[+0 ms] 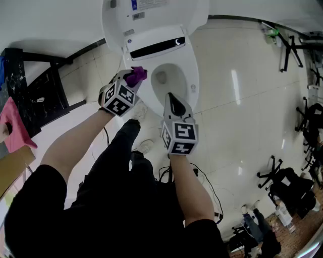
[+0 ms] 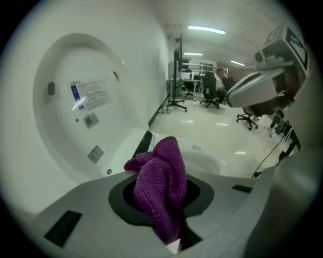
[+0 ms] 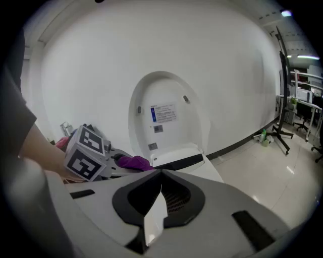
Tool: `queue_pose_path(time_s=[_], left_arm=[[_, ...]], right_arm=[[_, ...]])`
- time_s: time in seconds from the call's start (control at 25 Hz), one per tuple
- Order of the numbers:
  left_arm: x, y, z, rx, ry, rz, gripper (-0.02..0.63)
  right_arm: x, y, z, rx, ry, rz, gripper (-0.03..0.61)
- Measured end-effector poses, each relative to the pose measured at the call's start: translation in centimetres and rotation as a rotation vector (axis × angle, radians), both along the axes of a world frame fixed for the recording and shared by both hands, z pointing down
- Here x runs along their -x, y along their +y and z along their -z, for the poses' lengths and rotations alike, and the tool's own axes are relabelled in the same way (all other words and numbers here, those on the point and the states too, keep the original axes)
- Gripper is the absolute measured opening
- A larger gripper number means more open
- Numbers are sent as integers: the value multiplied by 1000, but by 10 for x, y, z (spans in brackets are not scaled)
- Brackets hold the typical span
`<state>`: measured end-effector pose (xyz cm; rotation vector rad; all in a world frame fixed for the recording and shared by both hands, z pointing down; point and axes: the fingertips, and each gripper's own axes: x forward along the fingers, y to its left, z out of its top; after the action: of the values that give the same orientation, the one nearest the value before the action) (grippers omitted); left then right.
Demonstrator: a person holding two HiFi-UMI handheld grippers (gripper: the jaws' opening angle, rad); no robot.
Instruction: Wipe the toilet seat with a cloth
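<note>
Glossy pale floor (image 1: 242, 111) across the right half of the head view. Chairs (image 1: 282, 181) and clutter squeezed into the lower right corner, too warped to sort out. White wall (image 1: 45, 25) at upper left. Below it a dark rack (image 1: 40, 90), cut by the left edge, a pink rag (image 1: 15, 126) hanging at its side. Black-clad torso and two bare arms filling the lower centre, hiding the floor there apart from a shoe (image 1: 145, 146) and some cables (image 1: 207, 186).

Toilet (image 1: 194, 75) at top centre, lid (image 1: 151, 12) raised and cropped by the upper edge. Label on the lid's inner face, print unreadable in every view. Seat (image 1: 187, 58) down around the bowl, its left rear part covered by tool and cloth.

Left tool (image 1: 129, 82) at the seat's left rear, just left of the bowl opening; touching the seat or not, hard to tell. Jaws clamped on a purple cloth (image 1: 137, 75). In the left gripper view, cloth bunched and standing up past the tips, blocking them and much of the seat behind.

Right tool (image 1: 172, 99) lower in the head view, over the bowl's near rim. Jaws together with nothing between, white edges meeting in a line in the right gripper view. Left of centre in that view, the left tool's marker cube, with only a small purple patch of cloth showing beside it.
</note>
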<state>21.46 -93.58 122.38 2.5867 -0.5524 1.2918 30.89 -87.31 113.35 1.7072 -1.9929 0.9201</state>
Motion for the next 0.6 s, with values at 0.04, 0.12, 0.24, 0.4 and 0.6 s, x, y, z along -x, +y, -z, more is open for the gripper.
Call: queue_pose_path(time_s=[0.04, 0.12, 0.24, 0.4, 0.6], left_arm=[[-4, -9, -16, 1, -14, -7, 89], [-13, -26, -49, 5, -41, -18, 89], [-23, -42, -96, 18, -82, -30, 89], [-30, -47, -158, 37, -157, -62, 89], [-33, -48, -211, 35, -243, -102, 89]], right_arm=[[-3, -7, -11, 1, 0, -1, 17], [-9, -21, -31, 5, 0, -3, 17], [-13, -33, -60, 22, -5, -4, 17], [-16, -36, -92, 58, -18, -16, 17], [-21, -33, -114, 78, -28, -23, 17]])
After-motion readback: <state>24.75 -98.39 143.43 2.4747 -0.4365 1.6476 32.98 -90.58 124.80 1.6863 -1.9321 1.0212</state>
